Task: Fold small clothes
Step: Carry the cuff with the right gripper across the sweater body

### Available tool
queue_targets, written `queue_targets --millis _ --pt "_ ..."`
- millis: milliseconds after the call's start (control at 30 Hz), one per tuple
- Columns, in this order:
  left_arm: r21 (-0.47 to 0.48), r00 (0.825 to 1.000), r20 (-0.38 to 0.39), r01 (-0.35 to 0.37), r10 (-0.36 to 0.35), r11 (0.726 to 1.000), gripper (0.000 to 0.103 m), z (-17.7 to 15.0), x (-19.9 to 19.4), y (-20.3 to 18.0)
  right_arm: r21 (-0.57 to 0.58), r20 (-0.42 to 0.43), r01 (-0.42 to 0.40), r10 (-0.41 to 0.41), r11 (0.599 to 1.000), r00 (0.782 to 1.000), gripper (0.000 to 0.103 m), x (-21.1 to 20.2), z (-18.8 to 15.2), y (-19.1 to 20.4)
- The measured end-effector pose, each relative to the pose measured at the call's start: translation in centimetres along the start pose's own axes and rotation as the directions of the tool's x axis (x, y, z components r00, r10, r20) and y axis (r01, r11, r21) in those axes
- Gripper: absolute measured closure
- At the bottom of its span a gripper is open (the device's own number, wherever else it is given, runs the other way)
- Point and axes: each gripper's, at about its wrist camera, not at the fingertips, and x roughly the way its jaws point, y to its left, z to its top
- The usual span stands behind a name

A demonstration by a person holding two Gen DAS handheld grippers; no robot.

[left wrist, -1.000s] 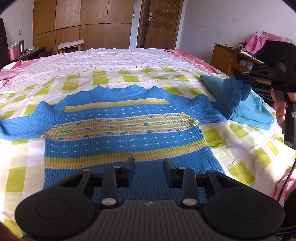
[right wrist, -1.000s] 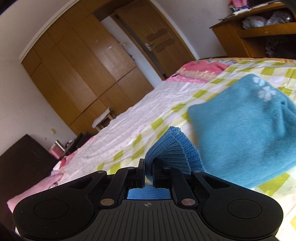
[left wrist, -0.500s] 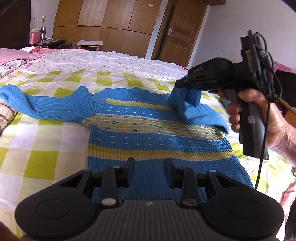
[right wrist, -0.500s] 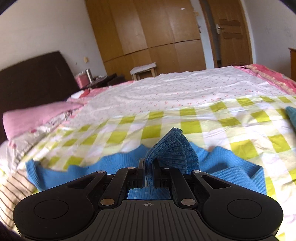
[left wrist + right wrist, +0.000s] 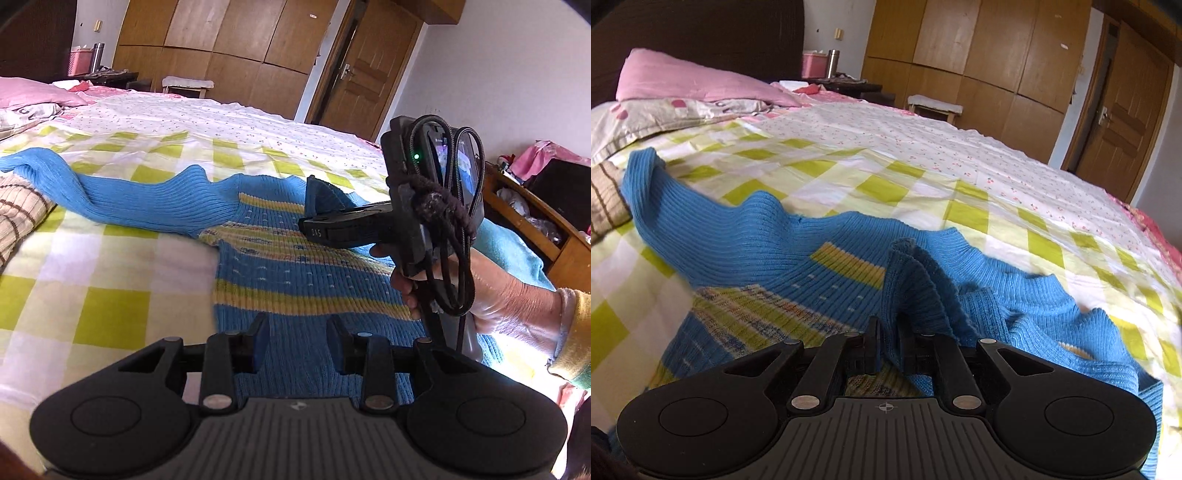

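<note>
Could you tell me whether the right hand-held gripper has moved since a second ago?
Yes. The right hand-held gripper has carried the sleeve cuff inward from the bed's edge, across over the sweater chest, toward the neckline.

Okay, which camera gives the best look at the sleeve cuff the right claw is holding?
The right wrist view. There the sleeve cuff fills the centre, bunched and pinched in the right claw above the sweater. The left wrist view shows only a small part of the cuff sticking up beyond the claw, seen side on.
</note>
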Motion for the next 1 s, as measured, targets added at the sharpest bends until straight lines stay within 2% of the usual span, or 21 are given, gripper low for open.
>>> queue_targets --millis 300,467,1000 --pt "0.0 1.0 0.005 -0.001 0.001 1.0 0.063 0.0 -0.2 0.5 -0.074 0.012 0.023 -0.022 0.997 1.0 0.091 1.1 0.4 1.7" --pt "-0.01 1.0 -0.002 -0.001 0.001 1.0 0.063 -0.1 -0.1 0.7 -0.138 0.032 0.031 -0.027 0.99 0.999 0.094 0.9 0.1 2.4" --pt "-0.03 1.0 -0.002 0.005 -0.005 1.0 0.063 0.0 -0.2 1.1 -0.222 0.062 -0.003 0.017 0.975 0.998 0.094 0.2 -0.4 4.0"
